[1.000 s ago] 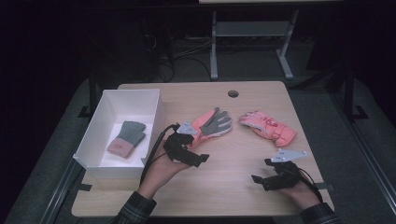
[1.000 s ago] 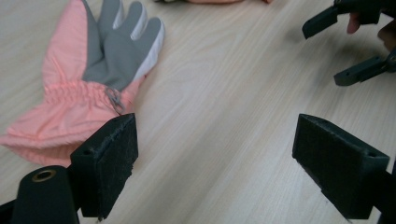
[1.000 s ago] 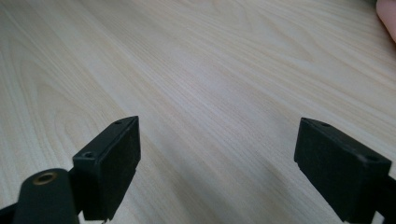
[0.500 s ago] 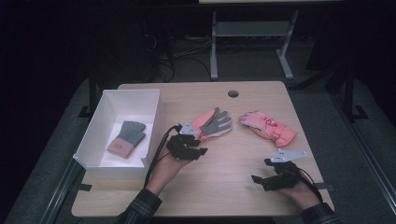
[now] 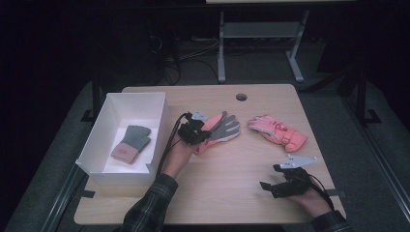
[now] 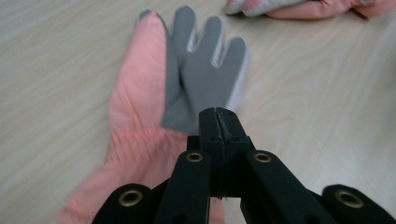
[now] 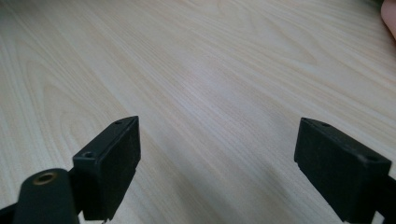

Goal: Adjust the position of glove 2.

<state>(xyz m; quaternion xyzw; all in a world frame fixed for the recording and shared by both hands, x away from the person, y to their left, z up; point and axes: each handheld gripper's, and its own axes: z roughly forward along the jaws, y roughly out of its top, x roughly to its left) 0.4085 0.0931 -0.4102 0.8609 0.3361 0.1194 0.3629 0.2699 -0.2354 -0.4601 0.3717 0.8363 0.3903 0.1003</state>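
1. Since a second ago the left gripper (image 5: 197, 131) has moved from the table's near side up onto the pink-and-grey glove (image 5: 218, 131); the right gripper (image 5: 285, 181) has stayed where it was.
2. In the left gripper view its jaws are pressed together, tips over the glove's (image 6: 187, 88) grey palm near the cuff; whether any fabric is pinched between them cannot be told.
3. In the right gripper view the right gripper (image 7: 217, 154) has its jaws spread wide over bare table (image 7: 196, 70), holding nothing.
4. A second pink glove (image 5: 278, 130) lies just beside the first, towards the right, fingers pointing left; the two are near but apart.
5. A white box (image 5: 145, 104) sits at the table's left edge, with a grey-and-pink mitten (image 5: 130, 142) lying inside it. The box's right wall is close to the left forearm and the gripper's cable.
6. A round hole (image 5: 241, 96) sits near the far edge.
7. Open wood lies between the two grippers and along the near edge.
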